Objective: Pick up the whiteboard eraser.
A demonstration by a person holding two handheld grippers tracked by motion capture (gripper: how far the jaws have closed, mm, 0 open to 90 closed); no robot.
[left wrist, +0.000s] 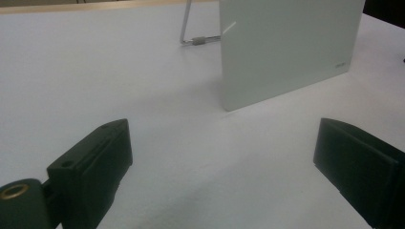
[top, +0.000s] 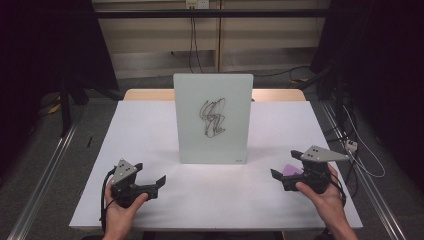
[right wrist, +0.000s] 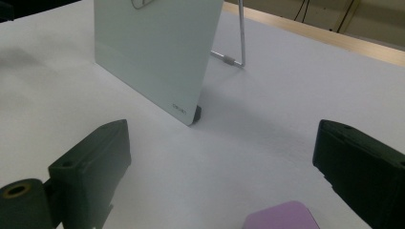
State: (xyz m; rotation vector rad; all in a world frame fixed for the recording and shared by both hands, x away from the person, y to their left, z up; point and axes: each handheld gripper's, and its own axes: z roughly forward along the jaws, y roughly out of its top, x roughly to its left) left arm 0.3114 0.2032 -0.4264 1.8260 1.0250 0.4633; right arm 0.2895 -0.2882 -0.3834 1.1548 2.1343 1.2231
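Looking down from the high view: 1 white table (top: 150, 130), 1 upright glass board (top: 213, 118) at its centre bearing a black scribble (top: 213, 118), and 2 grippers, left gripper (top: 150, 180) and right gripper (top: 287, 167), both spread open. Left gripper view: jaws apart, nothing between; board's corner logo unreadable. Right gripper view: jaws apart over 1 purple pad (right wrist: 282, 215), contact uncertain; 1 wire stand (right wrist: 239, 47) behind board.

Pale green-white upright glass board (top: 213, 118) carries a black tangled scribble (top: 213, 118) at centre. Desk (top: 150, 130) cover white, tan wood edge behind. Both tools black with grey top plates; lilac flat pad (right wrist: 282, 217) between right tool's (top: 287, 165) jaws.
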